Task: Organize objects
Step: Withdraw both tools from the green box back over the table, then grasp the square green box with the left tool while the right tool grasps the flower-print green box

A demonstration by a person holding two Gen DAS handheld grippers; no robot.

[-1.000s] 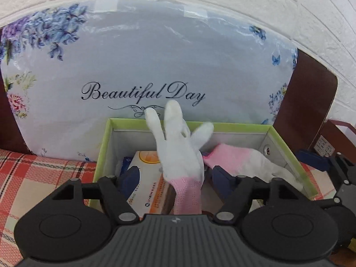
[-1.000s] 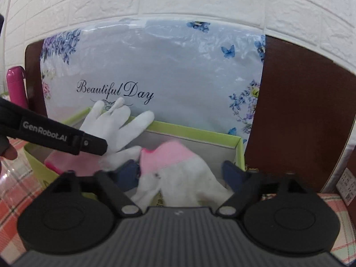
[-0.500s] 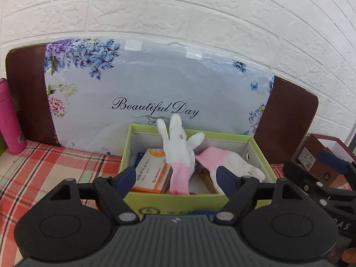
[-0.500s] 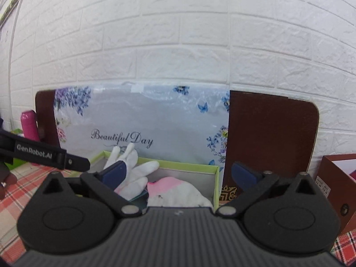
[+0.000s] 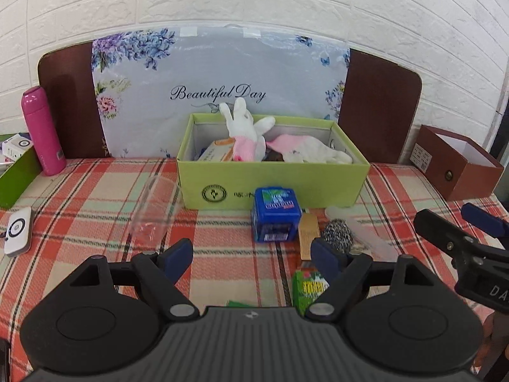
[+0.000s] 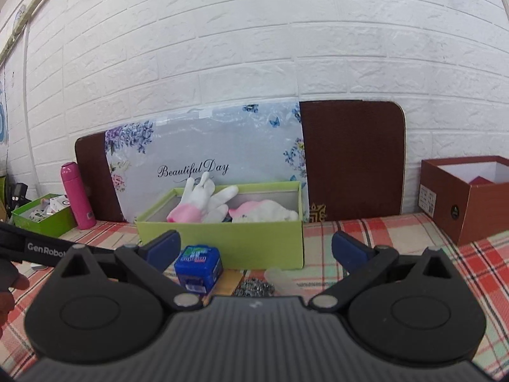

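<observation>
A light green box stands on the plaid tablecloth against the floral board. Two white gloves with pink cuffs lie in it, one propped upright and one flat at the right; both show in the right wrist view. A blue box, a steel scourer, a tan card and a green packet lie in front of the box. My left gripper is open and empty, back from the box. My right gripper is open and empty, also back from it.
A pink bottle and a green tray stand at the left. A white device lies at the left edge. A clear plastic cup lies on its side. A brown open box stands at the right.
Both grippers have pulled back and away from the green box, leaving the two gloves inside it. The items in front of the box have come into view.
</observation>
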